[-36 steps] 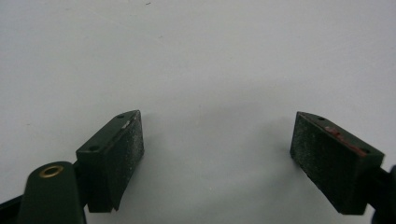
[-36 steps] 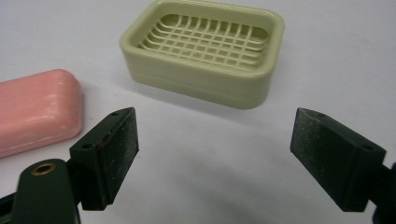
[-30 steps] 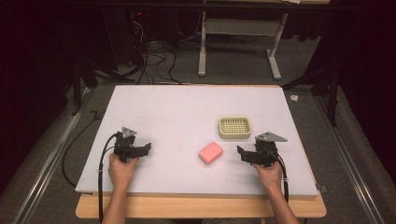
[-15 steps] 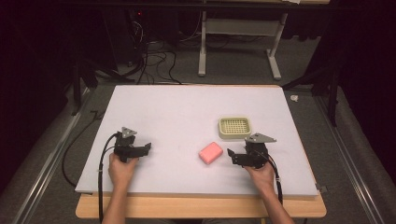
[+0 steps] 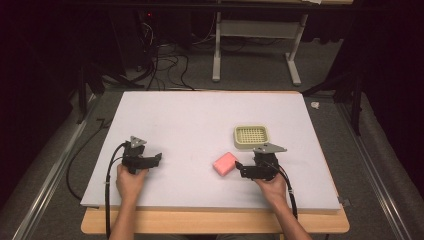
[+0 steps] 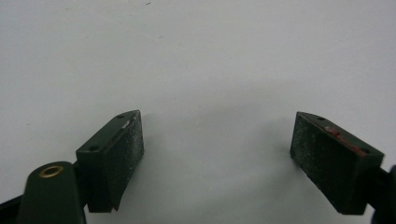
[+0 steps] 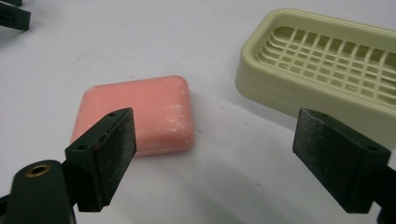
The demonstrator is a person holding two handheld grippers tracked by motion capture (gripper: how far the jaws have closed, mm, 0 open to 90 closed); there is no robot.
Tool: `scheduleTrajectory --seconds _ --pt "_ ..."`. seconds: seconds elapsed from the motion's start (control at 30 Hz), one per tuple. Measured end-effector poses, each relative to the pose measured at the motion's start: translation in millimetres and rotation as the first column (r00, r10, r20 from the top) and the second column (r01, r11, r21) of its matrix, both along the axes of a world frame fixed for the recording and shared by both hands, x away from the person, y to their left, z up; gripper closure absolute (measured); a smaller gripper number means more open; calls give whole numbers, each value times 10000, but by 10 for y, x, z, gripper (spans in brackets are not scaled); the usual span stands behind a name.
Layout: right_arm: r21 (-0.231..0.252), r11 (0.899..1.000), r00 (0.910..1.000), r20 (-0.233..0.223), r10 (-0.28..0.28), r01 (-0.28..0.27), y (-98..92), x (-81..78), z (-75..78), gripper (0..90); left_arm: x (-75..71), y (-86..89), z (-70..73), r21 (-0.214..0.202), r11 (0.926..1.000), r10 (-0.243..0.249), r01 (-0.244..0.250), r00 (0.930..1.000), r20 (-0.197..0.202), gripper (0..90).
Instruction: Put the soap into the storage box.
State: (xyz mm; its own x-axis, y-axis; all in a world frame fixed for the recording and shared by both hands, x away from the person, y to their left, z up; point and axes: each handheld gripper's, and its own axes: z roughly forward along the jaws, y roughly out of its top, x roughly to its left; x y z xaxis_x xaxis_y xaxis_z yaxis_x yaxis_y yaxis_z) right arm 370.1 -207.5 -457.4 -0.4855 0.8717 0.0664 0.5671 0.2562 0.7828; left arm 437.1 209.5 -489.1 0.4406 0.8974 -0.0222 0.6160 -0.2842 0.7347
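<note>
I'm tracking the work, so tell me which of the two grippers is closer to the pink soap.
The right gripper: it sits open right beside the soap, near the dish. The left gripper is open over bare table, well off.

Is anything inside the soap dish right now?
Nothing: the soap dish shows only its bare grid floor. The pink soap lies on the table beside it. What is beneath the grid cannot be seen.

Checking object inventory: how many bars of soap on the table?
1. A pink rectangular soap bar lies flat on the white table, just ahead of the open right gripper and apart from the pale green slotted plastic soap dish.
</note>
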Motion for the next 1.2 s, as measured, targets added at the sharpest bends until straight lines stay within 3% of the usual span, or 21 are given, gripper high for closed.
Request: scheduleTrajectory --seconds 1.2 --pt "-375 9967 9974 40 722 -720 454 109 -17 119 -2 -10 -1 81 10000 31 -32 10000 27 177"
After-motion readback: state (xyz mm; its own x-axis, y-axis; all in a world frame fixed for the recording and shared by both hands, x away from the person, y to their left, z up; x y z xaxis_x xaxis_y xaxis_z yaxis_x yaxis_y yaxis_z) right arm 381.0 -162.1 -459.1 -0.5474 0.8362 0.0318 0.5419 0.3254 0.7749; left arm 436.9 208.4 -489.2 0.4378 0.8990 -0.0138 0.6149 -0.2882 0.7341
